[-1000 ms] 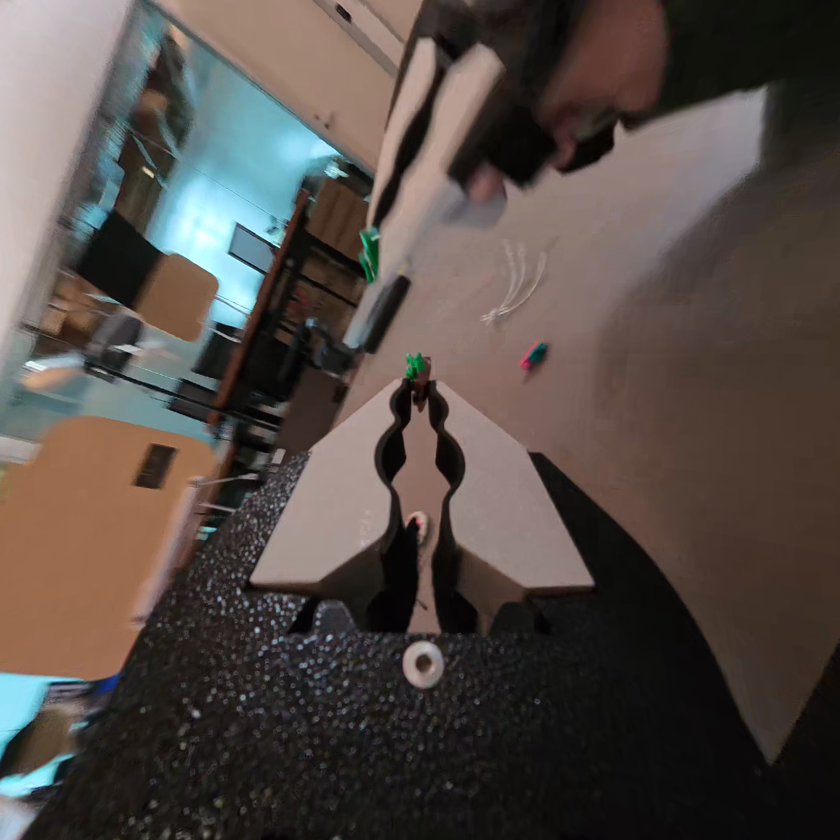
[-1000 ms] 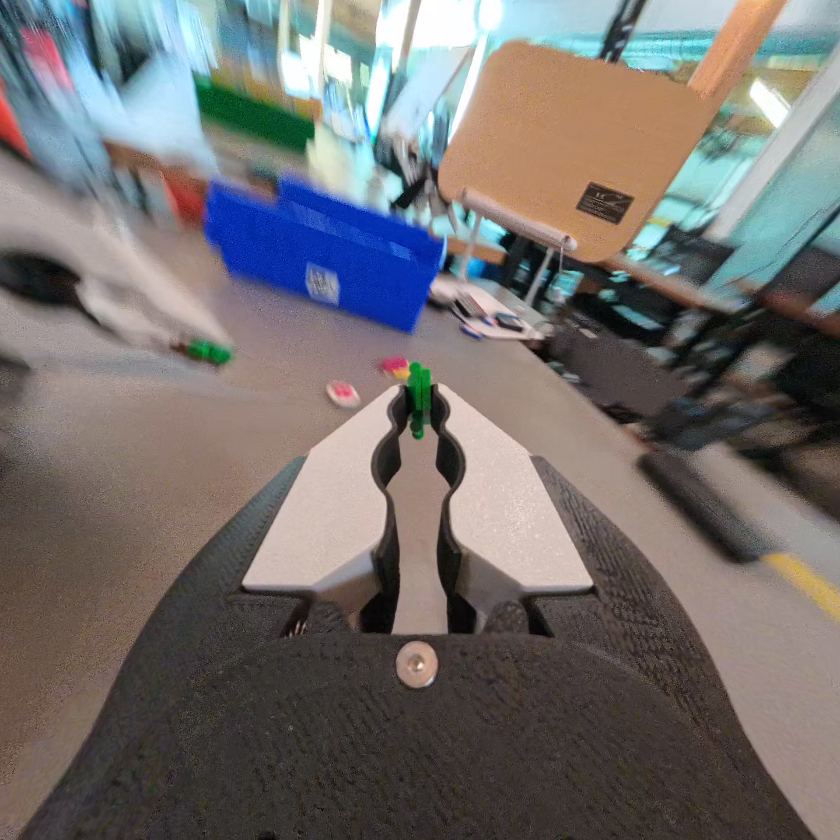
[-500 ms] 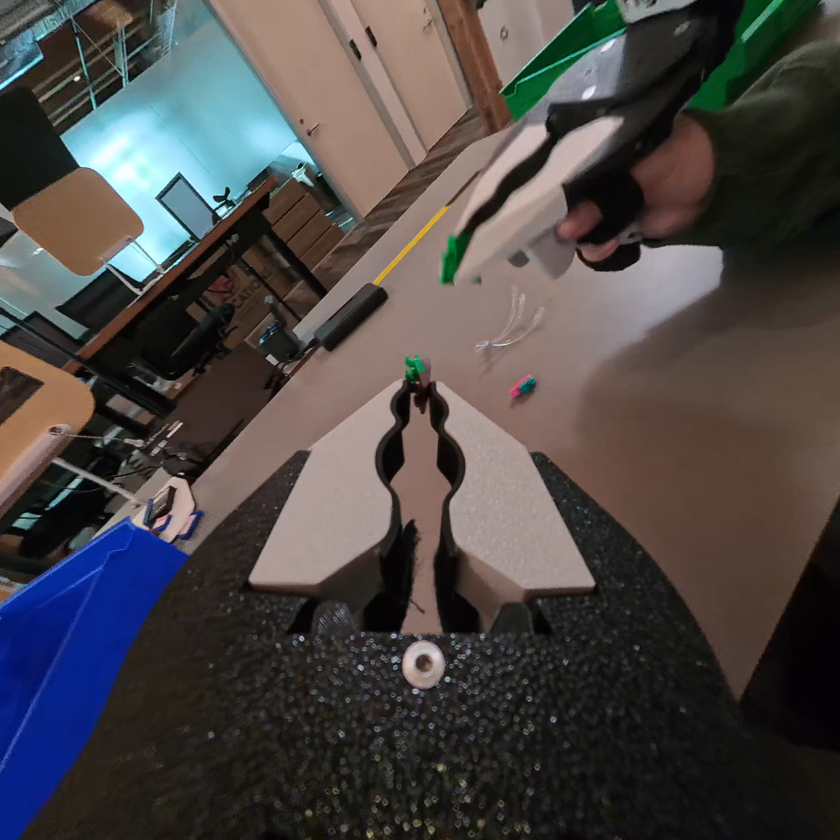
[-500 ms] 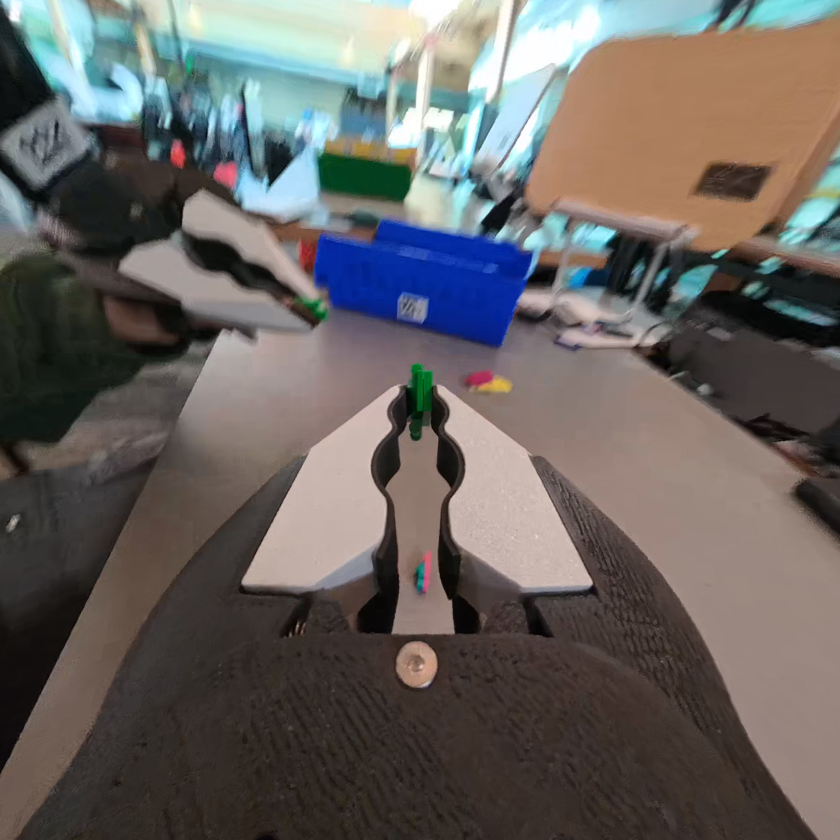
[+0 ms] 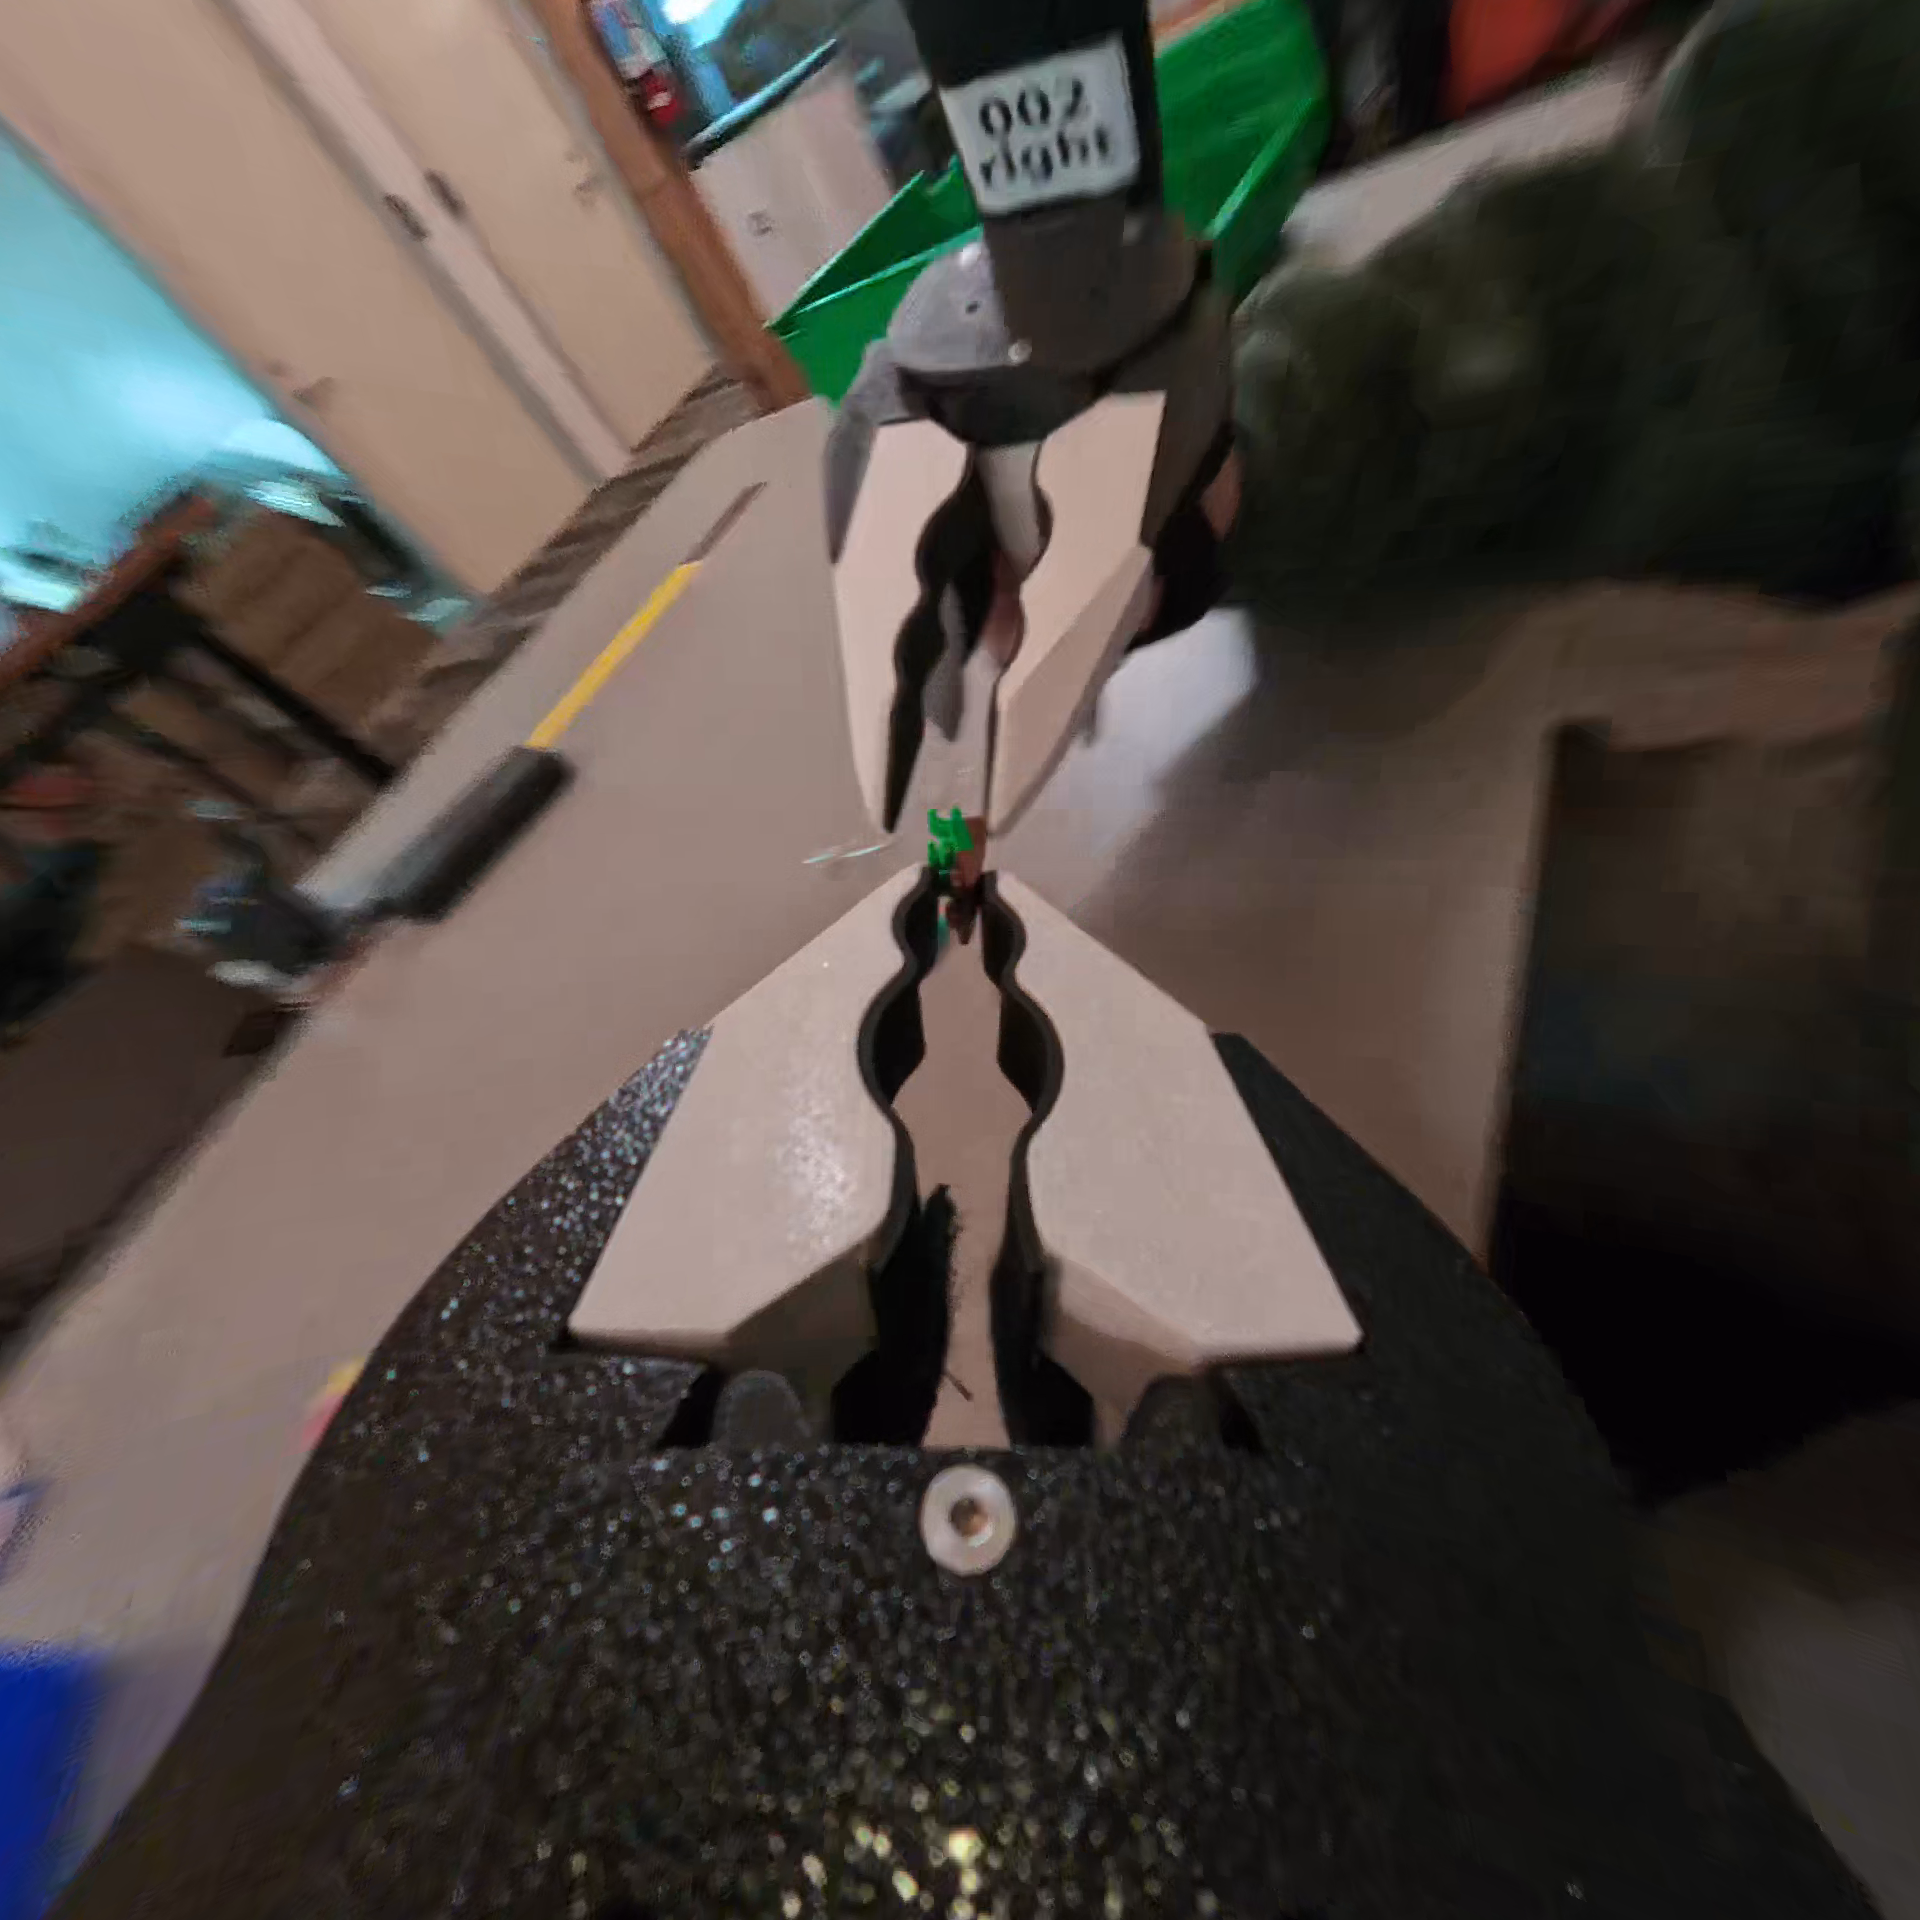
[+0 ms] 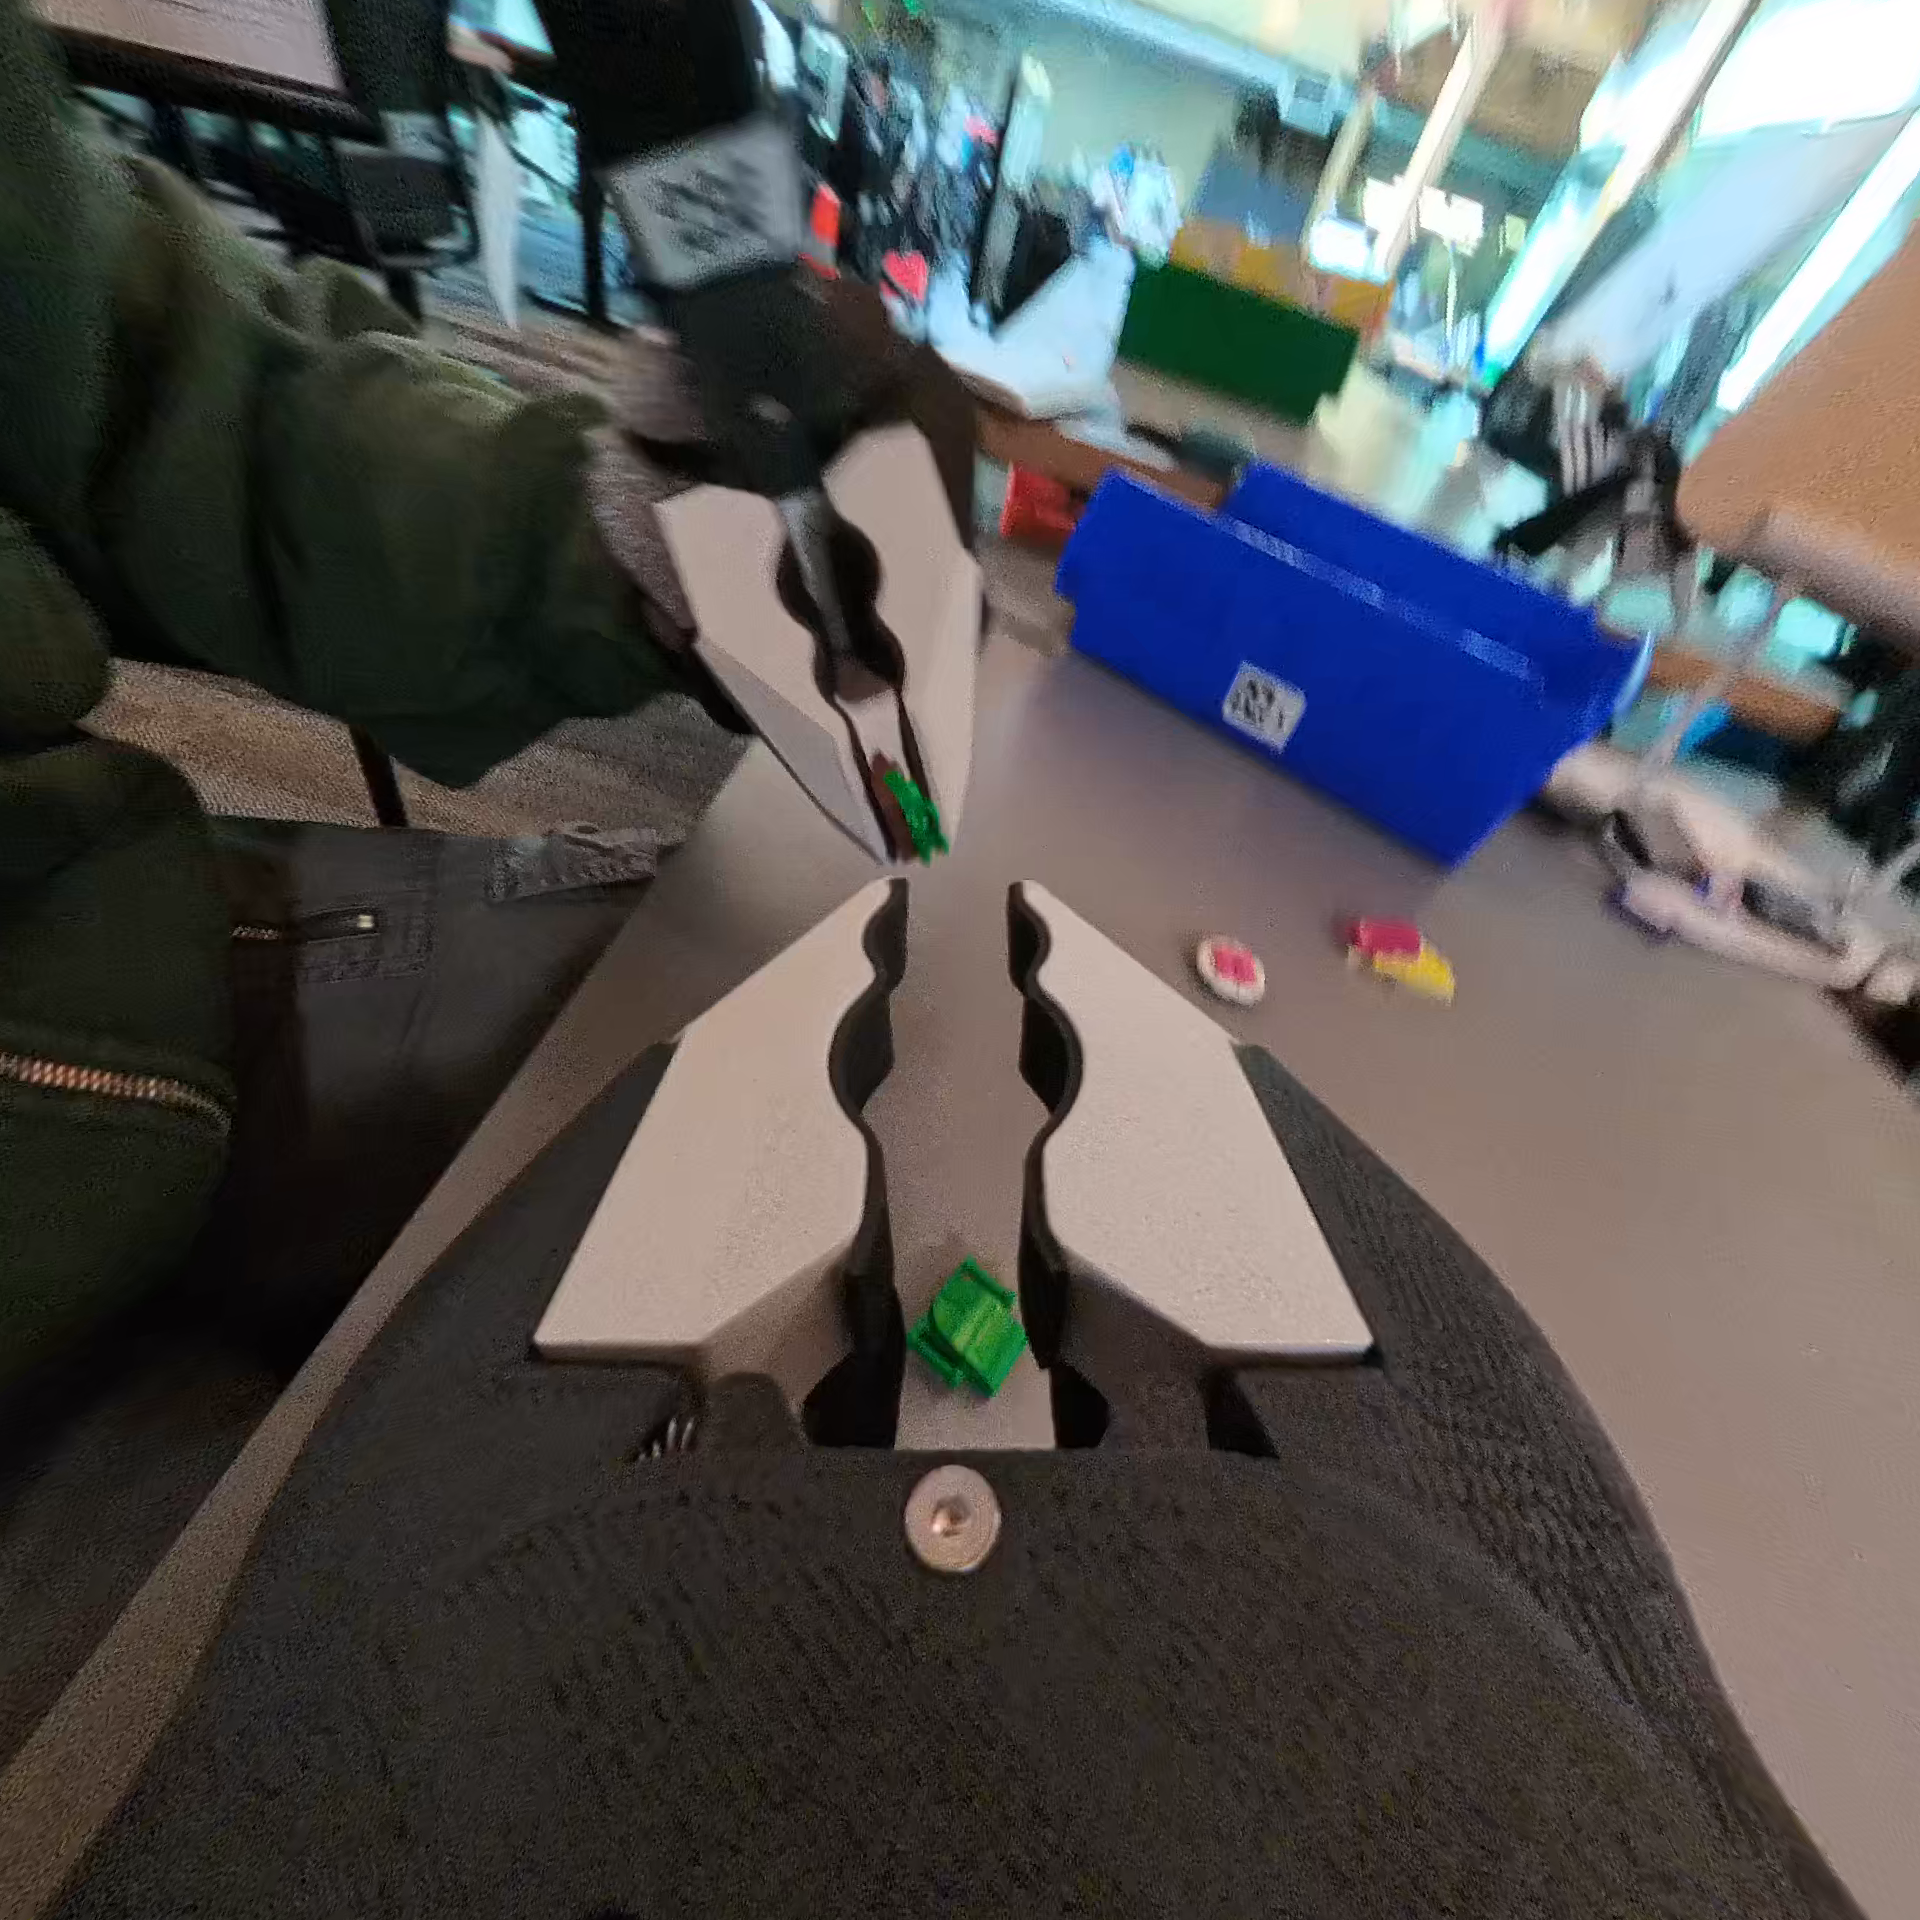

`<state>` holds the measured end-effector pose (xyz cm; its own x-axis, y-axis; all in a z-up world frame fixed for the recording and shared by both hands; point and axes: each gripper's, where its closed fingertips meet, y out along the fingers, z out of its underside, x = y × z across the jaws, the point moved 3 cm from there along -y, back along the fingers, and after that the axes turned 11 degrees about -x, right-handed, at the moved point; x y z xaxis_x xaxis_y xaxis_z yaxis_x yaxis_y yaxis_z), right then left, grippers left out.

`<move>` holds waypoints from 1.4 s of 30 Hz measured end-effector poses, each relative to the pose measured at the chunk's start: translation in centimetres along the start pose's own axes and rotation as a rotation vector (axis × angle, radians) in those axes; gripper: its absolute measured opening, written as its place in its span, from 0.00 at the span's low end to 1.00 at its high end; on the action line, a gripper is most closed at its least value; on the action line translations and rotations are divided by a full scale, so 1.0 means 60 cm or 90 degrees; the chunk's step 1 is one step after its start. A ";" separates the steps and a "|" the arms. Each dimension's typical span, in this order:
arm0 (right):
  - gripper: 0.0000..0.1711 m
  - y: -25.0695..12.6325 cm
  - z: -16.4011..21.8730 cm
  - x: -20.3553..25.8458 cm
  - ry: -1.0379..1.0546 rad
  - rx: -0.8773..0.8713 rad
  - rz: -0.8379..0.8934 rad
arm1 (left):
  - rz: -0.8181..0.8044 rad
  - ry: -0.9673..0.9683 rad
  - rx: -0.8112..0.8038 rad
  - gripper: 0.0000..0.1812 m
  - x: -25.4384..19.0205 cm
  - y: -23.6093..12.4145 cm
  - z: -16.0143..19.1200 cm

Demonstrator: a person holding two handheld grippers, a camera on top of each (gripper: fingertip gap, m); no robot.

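Observation:
My left gripper (image 5: 958,883) is shut on a small green and brown piece (image 5: 951,844) that sticks out of its tips above the grey table (image 5: 520,1039). My right gripper (image 6: 958,894) is open and holds nothing. The two grippers meet tip to tip: the right gripper (image 5: 935,800) points down at the left one, and in the right wrist view the left gripper (image 6: 914,831) holds its piece (image 6: 912,810) just beyond my right fingertips. A loose green piece (image 6: 966,1325) shows through the gap near my right finger bases, free of the fingers.
A blue bin (image 6: 1351,644) stands on the table at the back right. A pink and yellow piece (image 6: 1397,956) and a round white and pink piece (image 6: 1231,968) lie near it. A green bin (image 5: 1226,156) and a black bar (image 5: 457,842) are beyond. A dark green sleeve (image 6: 312,520) is at the left.
My right gripper has opened and let go of its green piece, which now shows loose below it. The two grippers have come together tip to tip. The left stays shut on its piece.

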<state>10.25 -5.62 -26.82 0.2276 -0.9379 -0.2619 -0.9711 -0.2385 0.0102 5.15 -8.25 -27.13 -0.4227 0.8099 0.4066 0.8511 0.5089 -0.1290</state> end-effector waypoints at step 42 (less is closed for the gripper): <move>0.01 -0.003 -0.031 0.022 -0.163 -0.044 0.015 | 0.084 -0.276 -0.128 0.10 -0.007 -0.002 -0.031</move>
<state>10.85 -7.26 -25.37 0.1708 -0.8508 -0.4969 -0.9666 -0.2424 0.0828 5.81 -9.15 -25.63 -0.3618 0.9320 -0.0209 0.9312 0.3624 0.0401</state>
